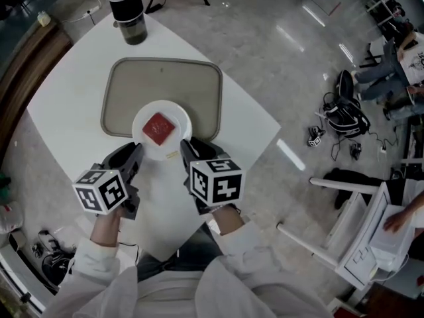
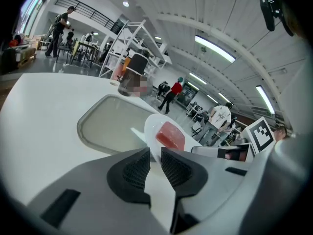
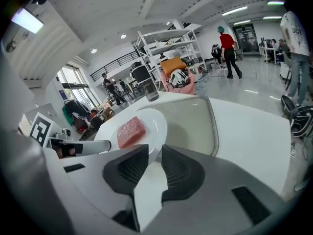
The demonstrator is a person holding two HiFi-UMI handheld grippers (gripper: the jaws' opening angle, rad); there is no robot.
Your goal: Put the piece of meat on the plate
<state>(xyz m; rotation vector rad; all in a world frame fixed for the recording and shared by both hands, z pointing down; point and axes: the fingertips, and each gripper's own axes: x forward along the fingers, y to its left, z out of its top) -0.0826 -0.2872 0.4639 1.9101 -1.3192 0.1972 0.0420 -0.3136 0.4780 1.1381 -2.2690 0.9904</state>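
Note:
A red slab of meat (image 1: 159, 127) (image 2: 170, 135) (image 3: 131, 130) lies on the round white plate (image 1: 142, 143) (image 2: 150, 129) (image 3: 157, 123). The plate rests on the near edge of a grey tray (image 1: 126, 91) (image 2: 107, 121) (image 3: 193, 121). My left gripper (image 1: 136, 153) (image 2: 155, 163) hovers just short of the plate's left near rim, jaws shut with only a thin slit and nothing between them. My right gripper (image 1: 186, 148) (image 3: 155, 163) sits at the plate's right near rim, likewise shut and empty. Neither gripper touches the meat.
A dark bottle (image 1: 128, 10) (image 2: 133, 75) (image 3: 149, 85) stands at the far corner of the white table (image 1: 66, 105), behind the tray. Chairs, bags and cables lie on the floor to the right. People move about in the background.

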